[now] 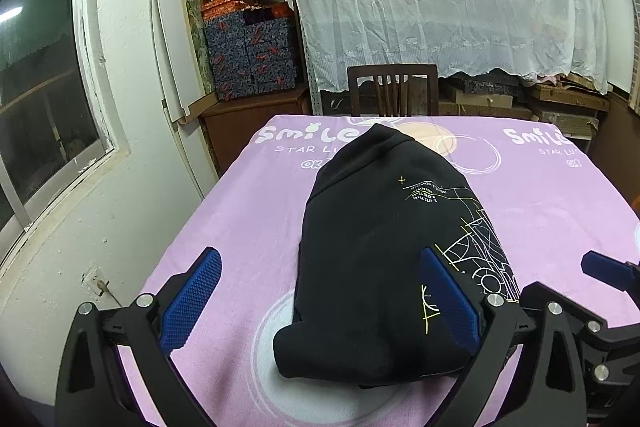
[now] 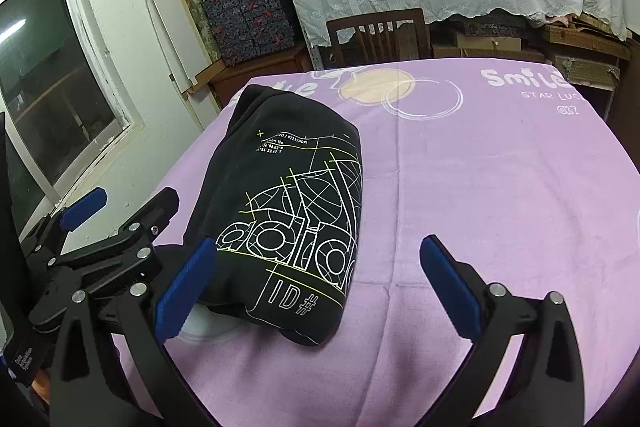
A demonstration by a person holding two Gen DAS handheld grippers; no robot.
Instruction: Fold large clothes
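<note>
Both your grippers are spread wide and empty: the left gripper point(image 1: 320, 301) straddles the near end of the black sweatshirt point(image 1: 384, 259), the right gripper point(image 2: 320, 297) hangs just beside its near right corner. It lies folded lengthwise, running from the table's point(image 2: 500, 187) near-left part toward the far-left corner. Thick, soft fleece; probably limp and bulky. Pinch both near corners, through all layers.
</note>
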